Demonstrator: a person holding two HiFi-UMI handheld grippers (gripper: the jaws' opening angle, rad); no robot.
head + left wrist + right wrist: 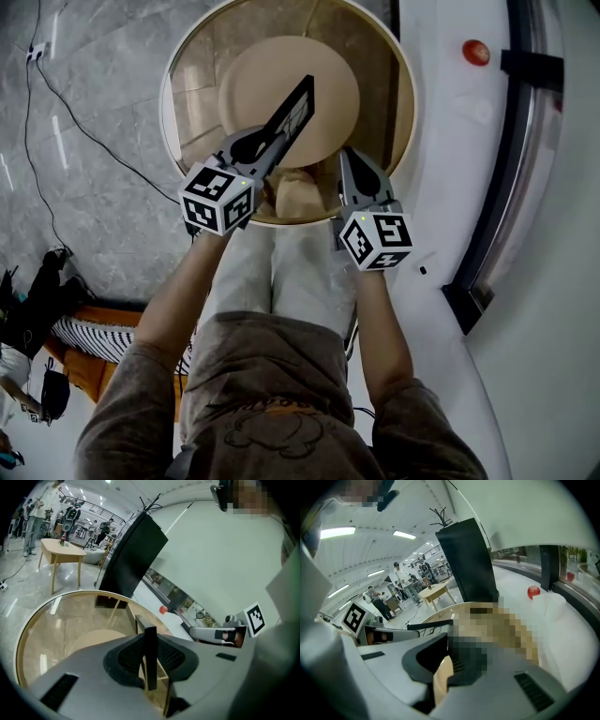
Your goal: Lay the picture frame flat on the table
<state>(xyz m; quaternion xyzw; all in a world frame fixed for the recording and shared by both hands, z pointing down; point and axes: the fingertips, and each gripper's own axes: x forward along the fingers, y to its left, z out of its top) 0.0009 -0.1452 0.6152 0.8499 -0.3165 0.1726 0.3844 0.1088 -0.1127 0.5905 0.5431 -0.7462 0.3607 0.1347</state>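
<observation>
The picture frame [292, 114] is black and slim, with a pale picture face. It hangs tilted over the round glass table [169, 103], its far end raised toward the table's middle. My left gripper [255, 155] is shut on the frame's near end. In the left gripper view the frame [150, 658] shows edge-on as a black bar with a wooden piece behind it, pinched between the dark pads. My right gripper [361, 180] hovers at the table's near right rim, apart from the frame. A narrow gap shows between its jaws, with nothing in it. A mosaic patch hides part of them.
A wooden disc base [323, 66] sits under the glass. A white curved counter [441, 141] with a red ball [476, 52] runs along the right. A tall black panel [133, 559] stands beyond the table. Cables [84, 131] lie on the grey floor at left.
</observation>
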